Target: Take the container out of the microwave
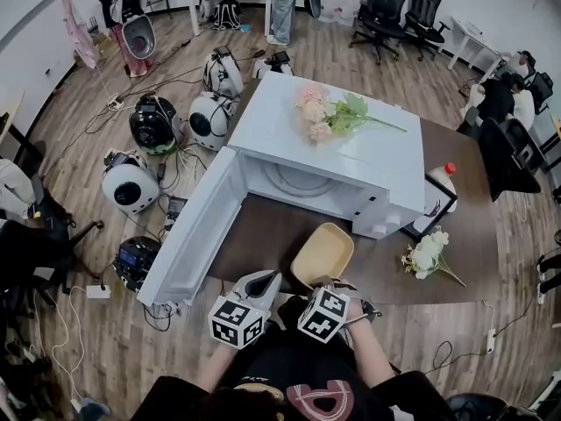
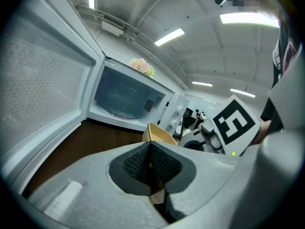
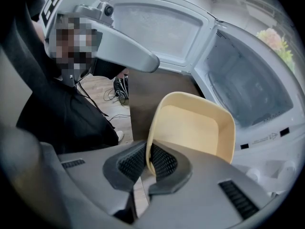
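With the right gripper [image 3: 148, 162] clamping the rim of the pale yellow plastic container [image 1: 323, 254] outside the open white microwave [image 1: 337, 152] and the left gripper [image 2: 150, 161] clenched empty, we are judging a level set-down on the brown table [image 1: 263, 235] safest.

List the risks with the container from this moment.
1. The right gripper has its jaws pinched on just one edge of the rim of the container, which is held tilted, so it may slip or swing.
2. The open microwave door stands close beside it, and a sideways move may knock it.
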Available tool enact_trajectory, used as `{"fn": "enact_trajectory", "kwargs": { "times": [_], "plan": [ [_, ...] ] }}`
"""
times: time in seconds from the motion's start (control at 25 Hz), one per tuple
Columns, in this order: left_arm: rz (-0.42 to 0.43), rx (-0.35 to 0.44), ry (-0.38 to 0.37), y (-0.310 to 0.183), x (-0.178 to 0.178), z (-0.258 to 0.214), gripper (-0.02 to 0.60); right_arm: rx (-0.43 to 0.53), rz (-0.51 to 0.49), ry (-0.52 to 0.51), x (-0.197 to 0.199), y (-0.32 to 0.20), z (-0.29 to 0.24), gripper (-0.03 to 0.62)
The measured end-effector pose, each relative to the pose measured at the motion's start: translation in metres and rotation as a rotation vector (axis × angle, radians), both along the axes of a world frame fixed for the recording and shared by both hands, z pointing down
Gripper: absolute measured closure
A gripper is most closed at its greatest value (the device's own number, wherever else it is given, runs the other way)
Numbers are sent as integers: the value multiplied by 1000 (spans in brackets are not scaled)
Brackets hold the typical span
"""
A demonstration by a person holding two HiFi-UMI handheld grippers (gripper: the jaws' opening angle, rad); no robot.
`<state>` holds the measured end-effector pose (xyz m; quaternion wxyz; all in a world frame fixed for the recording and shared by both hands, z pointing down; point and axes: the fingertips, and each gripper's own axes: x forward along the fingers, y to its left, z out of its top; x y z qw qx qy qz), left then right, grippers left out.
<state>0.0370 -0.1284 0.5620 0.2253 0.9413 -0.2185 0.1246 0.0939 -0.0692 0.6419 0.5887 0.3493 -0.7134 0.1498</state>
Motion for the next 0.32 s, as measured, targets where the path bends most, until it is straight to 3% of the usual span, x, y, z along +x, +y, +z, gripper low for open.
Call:
{"fn": "enact_trajectory", "kwargs": {
  "times": [0.32],
  "plan": [
    [-16,-12,0,-1,-2,5,572,-11,1,-5,-1,3,2,574]
  ]
}}
